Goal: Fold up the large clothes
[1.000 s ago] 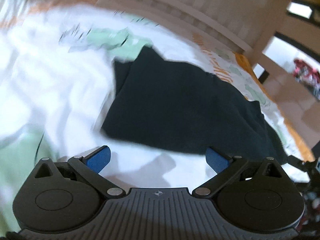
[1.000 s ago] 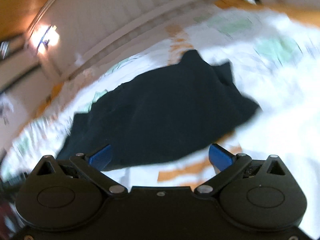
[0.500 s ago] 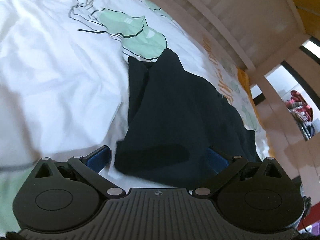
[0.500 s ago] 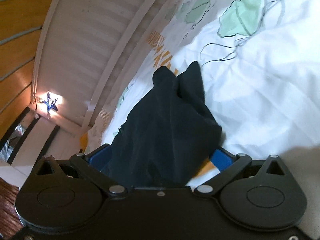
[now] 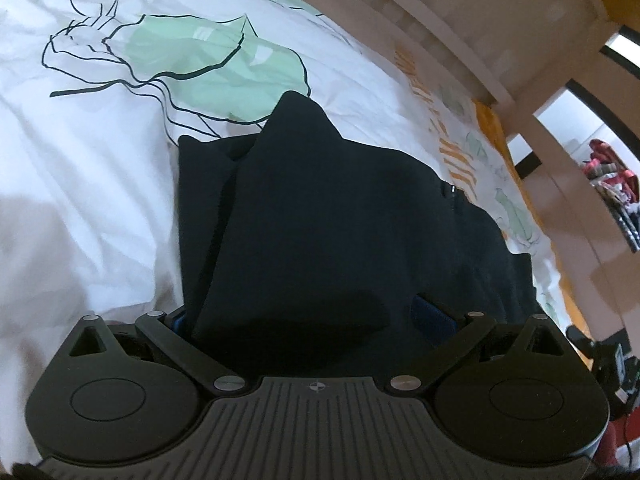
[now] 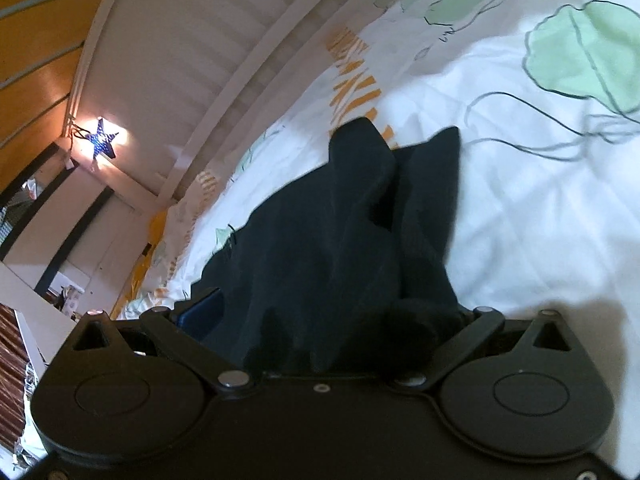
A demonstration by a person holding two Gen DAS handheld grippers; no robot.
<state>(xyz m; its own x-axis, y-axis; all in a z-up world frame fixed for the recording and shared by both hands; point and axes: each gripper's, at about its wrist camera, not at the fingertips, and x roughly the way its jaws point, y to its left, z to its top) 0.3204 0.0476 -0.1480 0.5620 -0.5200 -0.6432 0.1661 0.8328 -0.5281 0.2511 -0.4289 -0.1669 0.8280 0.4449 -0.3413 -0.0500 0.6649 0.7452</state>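
Dark garment (image 5: 320, 220) on the bed, its near edge lying between the wide-spread fingers of both grippers.

Left gripper (image 5: 316, 320) and right gripper (image 6: 320, 320) each straddle the near hem, not yet clamped; closing both evenly on all layers, I judge, would keep the fold square. The cloth stretches away over the white duvet (image 5: 88, 200) toward the slatted bed frame (image 6: 192, 64). A small pale tag shows at one edge; nothing on it is readable.

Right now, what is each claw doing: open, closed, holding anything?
Left claw: open wide, dark garment lying between its fingers, not clamped.
Right claw: open wide, the same garment bunched between its fingers, not clamped.
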